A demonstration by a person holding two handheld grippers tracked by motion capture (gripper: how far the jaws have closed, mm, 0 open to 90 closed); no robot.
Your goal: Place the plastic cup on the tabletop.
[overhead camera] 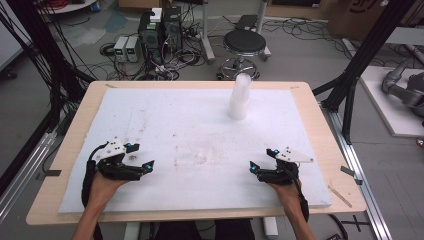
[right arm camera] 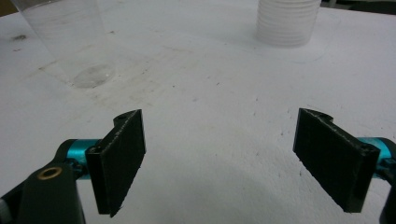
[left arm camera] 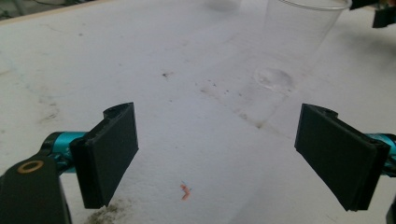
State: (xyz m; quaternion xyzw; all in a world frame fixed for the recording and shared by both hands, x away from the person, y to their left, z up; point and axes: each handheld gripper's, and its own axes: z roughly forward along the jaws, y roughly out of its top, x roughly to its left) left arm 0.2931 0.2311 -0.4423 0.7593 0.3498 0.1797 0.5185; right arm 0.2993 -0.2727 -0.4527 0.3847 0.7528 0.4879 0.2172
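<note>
A single clear plastic cup (overhead camera: 200,156) stands upright in the middle of the white foam sheet (overhead camera: 165,115), hard to make out from above. It rises ahead and to the right in the left gripper view as the clear cup (left arm camera: 289,46), and at the far left in the right gripper view as the clear cup (right arm camera: 70,42). A stack of nested cups (overhead camera: 239,97) stands farther back; the stack (right arm camera: 287,21) is ahead of the right jaws. My left gripper (overhead camera: 142,156) (left arm camera: 217,158) and right gripper (overhead camera: 261,160) (right arm camera: 219,158) rest low on either side of the single cup, both open and holding nothing.
The foam sheet covers most of a wooden table (overhead camera: 320,125). Faint brown stains (overhead camera: 190,150) and a small red mark (left arm camera: 185,191) lie on the foam. Beyond the table stand a stool (overhead camera: 244,45), computer boxes (overhead camera: 160,32) and tangled cables.
</note>
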